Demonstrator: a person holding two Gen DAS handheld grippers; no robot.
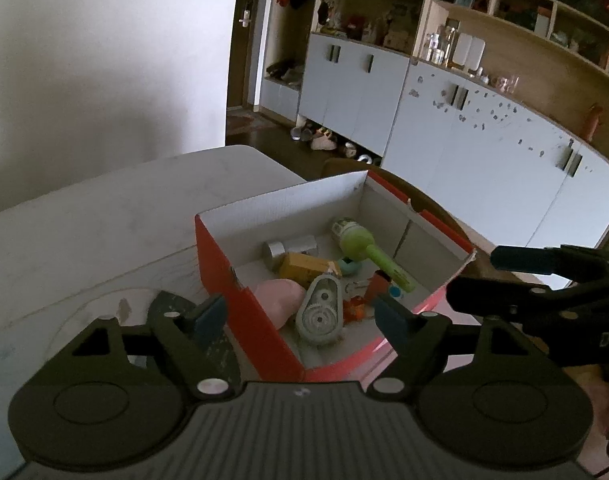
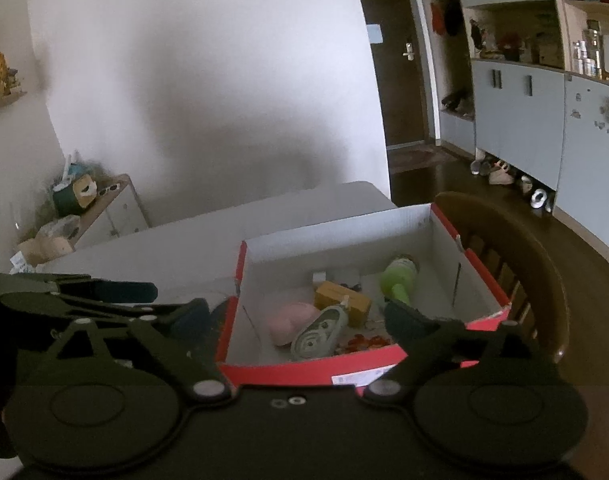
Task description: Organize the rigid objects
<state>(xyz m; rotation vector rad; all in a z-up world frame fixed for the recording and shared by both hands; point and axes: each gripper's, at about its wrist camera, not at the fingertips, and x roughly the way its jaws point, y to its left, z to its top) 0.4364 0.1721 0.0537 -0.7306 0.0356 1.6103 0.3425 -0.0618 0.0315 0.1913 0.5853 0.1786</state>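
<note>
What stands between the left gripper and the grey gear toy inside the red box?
Only the box's near red wall: the open left gripper straddles that corner, and the grey gear toy lies just past it. From above nothing covers the toy.

Only the letters "DA" are legible, on the right hand-held gripper (image 1: pixel 516 276).
</note>
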